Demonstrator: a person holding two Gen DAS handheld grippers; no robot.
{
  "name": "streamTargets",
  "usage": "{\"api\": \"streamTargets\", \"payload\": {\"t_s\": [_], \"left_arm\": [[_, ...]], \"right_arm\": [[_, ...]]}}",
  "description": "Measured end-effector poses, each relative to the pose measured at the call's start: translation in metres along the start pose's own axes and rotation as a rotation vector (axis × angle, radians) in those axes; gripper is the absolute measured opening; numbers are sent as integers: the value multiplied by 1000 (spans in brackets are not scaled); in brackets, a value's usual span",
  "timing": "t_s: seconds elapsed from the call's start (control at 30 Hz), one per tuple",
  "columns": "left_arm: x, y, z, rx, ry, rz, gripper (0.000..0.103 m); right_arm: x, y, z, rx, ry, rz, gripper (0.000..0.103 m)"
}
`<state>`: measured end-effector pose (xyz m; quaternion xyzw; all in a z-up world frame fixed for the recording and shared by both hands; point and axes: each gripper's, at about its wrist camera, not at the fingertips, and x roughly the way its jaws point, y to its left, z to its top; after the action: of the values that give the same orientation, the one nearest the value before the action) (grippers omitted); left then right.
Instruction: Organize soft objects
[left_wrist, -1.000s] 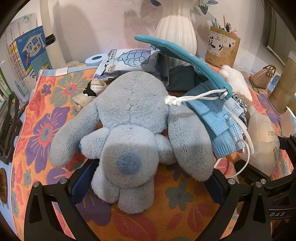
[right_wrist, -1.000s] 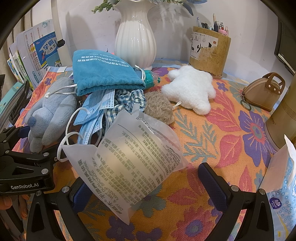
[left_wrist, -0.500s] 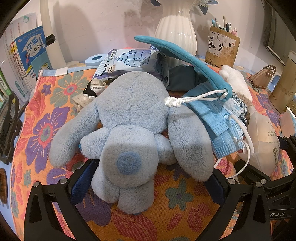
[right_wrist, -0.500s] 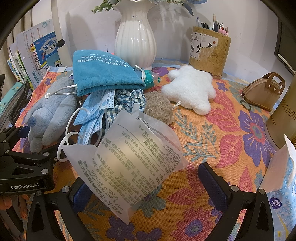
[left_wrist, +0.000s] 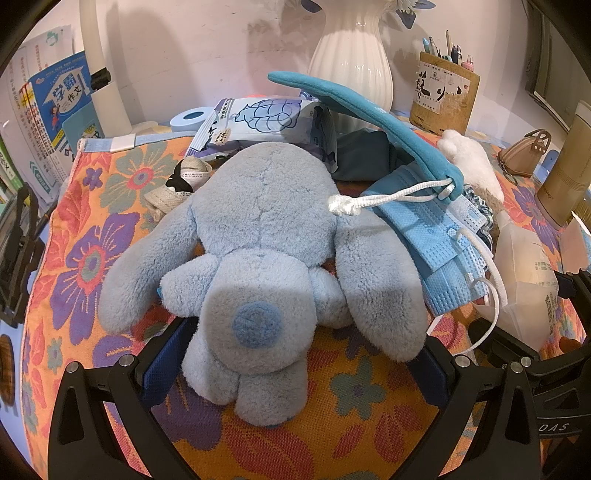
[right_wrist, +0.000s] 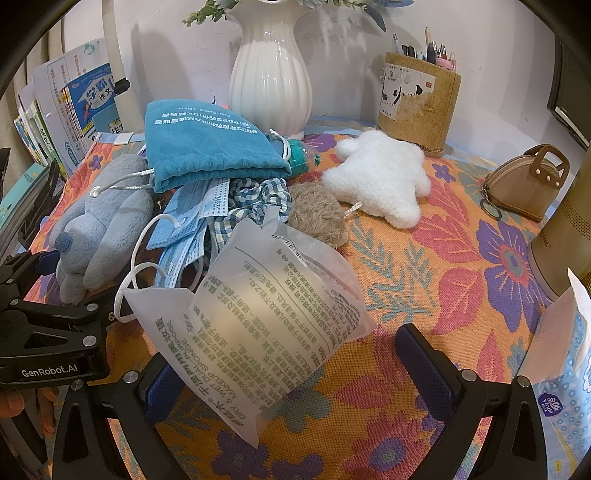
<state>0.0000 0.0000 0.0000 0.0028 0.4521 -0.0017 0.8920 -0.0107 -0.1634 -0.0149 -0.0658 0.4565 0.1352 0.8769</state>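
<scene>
A grey-blue plush toy (left_wrist: 266, 258) lies face down on the floral cloth (left_wrist: 362, 424); it also shows in the right wrist view (right_wrist: 99, 225). My left gripper (left_wrist: 291, 365) is open, its fingers either side of the plush's lower body. My right gripper (right_wrist: 291, 369) is open around a translucent sponge bag (right_wrist: 255, 325), not closed on it. A teal drawstring pouch (right_wrist: 207, 147) rests on blue face masks (right_wrist: 188, 229) and a checked scrunchie (right_wrist: 255, 195). A brown furry ball (right_wrist: 317, 218) and a white plush (right_wrist: 384, 181) lie behind.
A white vase (right_wrist: 269, 74), a pen holder (right_wrist: 417, 103) and books (right_wrist: 85, 107) stand at the back. A tan mini purse (right_wrist: 524, 184), a gold cylinder (right_wrist: 565, 236) and a tissue pack (right_wrist: 565, 387) sit on the right. A wipes pack (left_wrist: 266, 125) and tape roll (left_wrist: 192, 118) lie behind the plush.
</scene>
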Motion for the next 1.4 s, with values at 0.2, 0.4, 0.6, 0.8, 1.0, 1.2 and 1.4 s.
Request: {"api": "streamTargets", "payload": {"t_s": [0.2,0.4,0.6,0.8,1.0,1.2,1.4], "left_arm": [[0,0,0,0,0,0,103],[0,0,0,0,0,0,103],[0,0,0,0,1,0,103],[-3,2,-7,35,15,-27,103],[-32,14,-25,135,121,-144,102],[-67,49,10,89,-19,-191,103],[-27,53,41,64,41,-238,102]], "right_arm": [[0,0,0,0,0,0,103],[0,0,0,0,0,0,103],[0,1,0,-1,1,-1,103],[-7,4,-9,16,14,-11,103],[-24,-3,-25,-38,61,61,103],[-55,-35,-31,157,-12,260,103],[-50,-42,-15,252,-62,251,103]]}}
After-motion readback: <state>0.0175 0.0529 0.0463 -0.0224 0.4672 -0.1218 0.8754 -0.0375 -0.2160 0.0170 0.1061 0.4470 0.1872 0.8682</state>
